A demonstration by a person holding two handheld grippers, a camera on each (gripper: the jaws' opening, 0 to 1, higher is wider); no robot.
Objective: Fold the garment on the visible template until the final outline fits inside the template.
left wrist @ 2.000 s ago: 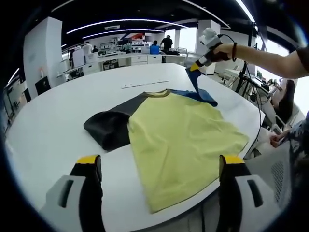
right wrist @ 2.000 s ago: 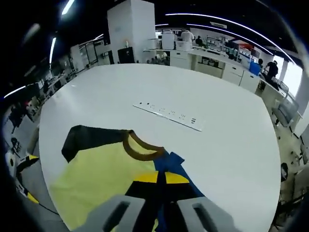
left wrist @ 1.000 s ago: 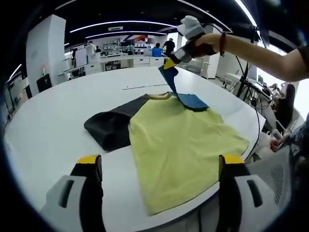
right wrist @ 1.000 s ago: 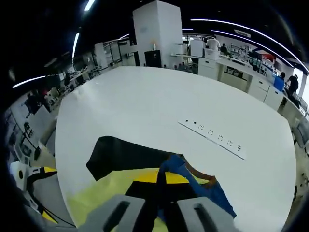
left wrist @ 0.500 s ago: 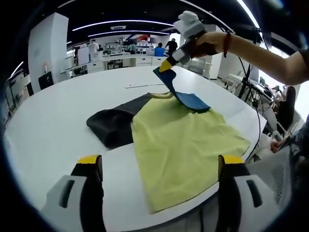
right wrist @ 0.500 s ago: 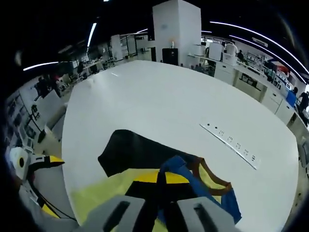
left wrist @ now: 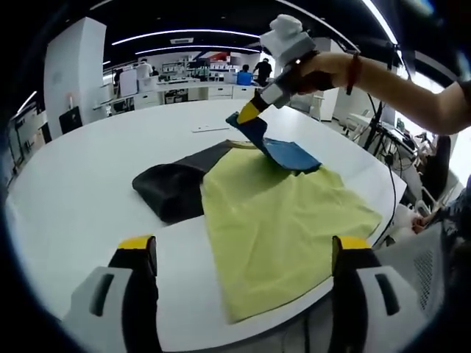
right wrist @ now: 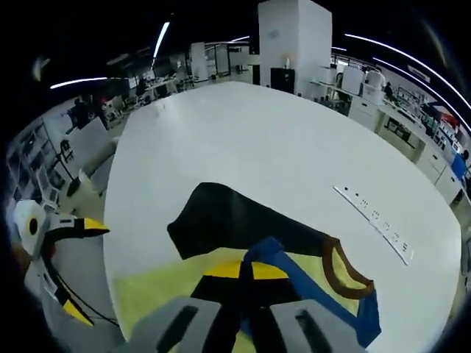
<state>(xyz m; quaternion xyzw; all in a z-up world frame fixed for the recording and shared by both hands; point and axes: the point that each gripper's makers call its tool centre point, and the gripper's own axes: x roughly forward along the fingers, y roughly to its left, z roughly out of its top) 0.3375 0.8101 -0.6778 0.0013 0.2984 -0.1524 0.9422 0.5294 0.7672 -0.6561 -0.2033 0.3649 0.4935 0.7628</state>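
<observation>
Lying flat on the large round white tabletop (left wrist: 81,191) is a yellow short-sleeved T-shirt with one black sleeve and one blue sleeve (left wrist: 283,220). Its yellow body is spread toward the near edge of the tabletop in the left gripper view, and the black sleeve (left wrist: 173,187) is stretched out to the left, flat on the white surface. The brown collar (right wrist: 346,276) is seen in the right gripper view, on the right of the picture.

The right hand-held gripper (left wrist: 246,114) comes into the left gripper view from the upper right, held by a person's hand (left wrist: 316,70). Its yellow-tipped jaws are pressed together on the blue sleeve (left wrist: 283,151), which is lifted from the tabletop and hangs folded back over the shoulder part of the shirt. In the right gripper view the same hand-held gripper (right wrist: 246,271) rises from the bottom, the jaws closed with the blue cloth between them, above the yellow body.

The left hand-held gripper (left wrist: 246,250) has its two jaws wide apart at the bottom of its own view, with nothing between them, and it is held above the near edge of the tabletop, not touching the shirt.

A long thin white strip (right wrist: 372,220) lies on the tabletop beyond the collar, well apart from the shirt. I cannot make out any template outline on the tabletop. Behind the tabletop there is a room with white counters (left wrist: 191,92) and a white pillar (left wrist: 62,73).
</observation>
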